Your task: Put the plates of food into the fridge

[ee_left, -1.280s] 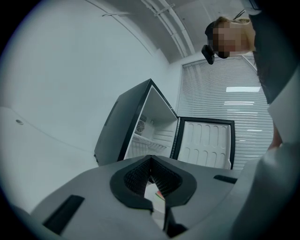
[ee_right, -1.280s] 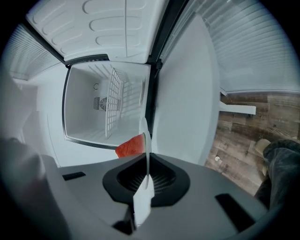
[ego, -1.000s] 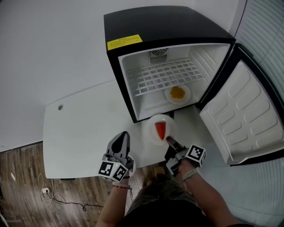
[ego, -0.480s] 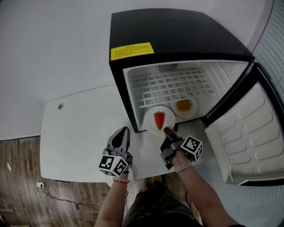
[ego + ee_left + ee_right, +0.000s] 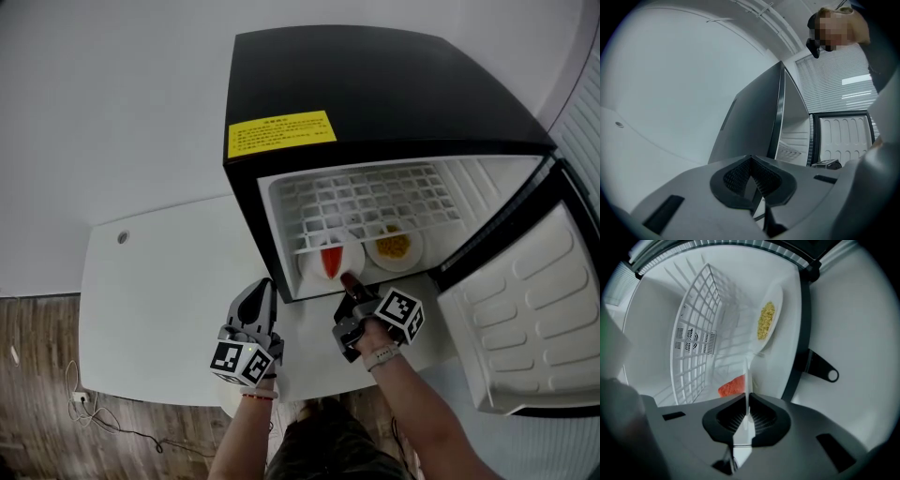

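In the head view my right gripper (image 5: 349, 280) is shut on the near rim of a white plate with red food (image 5: 330, 261). The plate sits just inside the open black fridge (image 5: 375, 84), under the wire shelf (image 5: 375, 202). A second plate with yellow food (image 5: 394, 246) lies to its right on the fridge floor. In the right gripper view the held plate (image 5: 746, 376) shows edge-on between my right gripper's (image 5: 747, 416) pads, with the red food (image 5: 732, 386) to its left and the yellow-food plate (image 5: 766, 322) beyond. My left gripper (image 5: 261, 292) (image 5: 751, 161) is shut and empty above the table, left of the fridge opening.
The fridge stands on a white table (image 5: 159, 300), and its door (image 5: 534, 319) hangs wide open to the right. The fridge's dark side wall (image 5: 750, 122) rises just ahead of the left gripper. Wood floor (image 5: 37, 375) shows past the table's left edge.
My right gripper has carried the red-food plate from the table in front of the fridge into its lower compartment. The left gripper has moved forward a little, still shut.
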The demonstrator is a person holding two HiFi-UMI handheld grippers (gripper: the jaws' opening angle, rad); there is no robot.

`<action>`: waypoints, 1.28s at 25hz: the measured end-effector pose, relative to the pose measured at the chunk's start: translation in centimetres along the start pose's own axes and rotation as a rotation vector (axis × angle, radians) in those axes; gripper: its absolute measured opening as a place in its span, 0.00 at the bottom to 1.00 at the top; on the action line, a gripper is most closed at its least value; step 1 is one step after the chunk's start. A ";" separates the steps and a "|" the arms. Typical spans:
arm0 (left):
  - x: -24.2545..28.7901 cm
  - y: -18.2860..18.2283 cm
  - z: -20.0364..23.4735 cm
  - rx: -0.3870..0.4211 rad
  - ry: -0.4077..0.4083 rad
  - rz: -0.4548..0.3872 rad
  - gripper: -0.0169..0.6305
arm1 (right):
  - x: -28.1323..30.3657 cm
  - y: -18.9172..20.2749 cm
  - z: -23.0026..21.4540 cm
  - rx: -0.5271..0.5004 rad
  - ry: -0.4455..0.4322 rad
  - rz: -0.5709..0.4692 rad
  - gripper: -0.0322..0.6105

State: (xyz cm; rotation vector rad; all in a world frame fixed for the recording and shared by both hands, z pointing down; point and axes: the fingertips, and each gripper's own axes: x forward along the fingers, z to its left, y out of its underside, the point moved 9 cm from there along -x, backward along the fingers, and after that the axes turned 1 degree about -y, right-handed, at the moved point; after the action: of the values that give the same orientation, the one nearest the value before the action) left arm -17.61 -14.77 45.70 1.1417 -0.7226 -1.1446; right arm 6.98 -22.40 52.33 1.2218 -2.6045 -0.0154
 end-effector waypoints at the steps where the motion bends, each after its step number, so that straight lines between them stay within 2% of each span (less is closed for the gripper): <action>1: 0.0 0.1 0.0 -0.003 -0.001 0.000 0.04 | 0.2 -0.1 0.1 -0.005 0.008 0.002 0.07; 5: 0.0 0.1 0.2 -0.014 -0.014 -0.001 0.04 | 0.7 -0.5 0.3 -0.073 0.076 0.022 0.07; 12: -0.1 0.1 0.4 -0.018 -0.007 -0.004 0.04 | 1.5 -1.0 1.9 -0.378 0.244 0.042 0.10; 16: -0.1 0.2 0.6 -0.026 -0.004 -0.003 0.04 | 1.9 -1.0 2.5 -0.490 0.312 0.047 0.15; 18: -0.1 0.2 0.7 -0.026 -0.002 -0.003 0.04 | 1.9 -1.1 2.6 -0.481 0.325 0.053 0.15; 21: -0.2 0.0 0.9 -0.034 -0.008 0.000 0.04 | 2.0 -1.2 2.6 -0.348 0.305 0.082 0.15; 23: -0.3 -0.2 0.9 -0.040 -0.013 0.001 0.04 | 2.1 -1.4 2.6 -0.258 0.279 0.116 0.19; 25: -0.3 -0.1 1.1 -0.044 -0.012 -0.004 0.04 | 2.3 -1.7 2.9 -0.232 0.262 0.154 0.25; 28: -0.5 0.1 1.3 -0.051 -0.009 -0.014 0.04 | 2.3 -1.9 3.5 -0.300 0.265 0.188 0.36; 32: -0.5 -0.3 1.1 -0.060 -0.014 -0.009 0.04 | 1.8 -1.6 3.7 -0.475 0.300 0.181 0.42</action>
State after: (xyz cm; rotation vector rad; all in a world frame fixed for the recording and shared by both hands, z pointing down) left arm -18.85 -14.66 45.78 1.0887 -0.6901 -1.1758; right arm 6.22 -25.20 48.94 0.7556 -2.2587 -0.3644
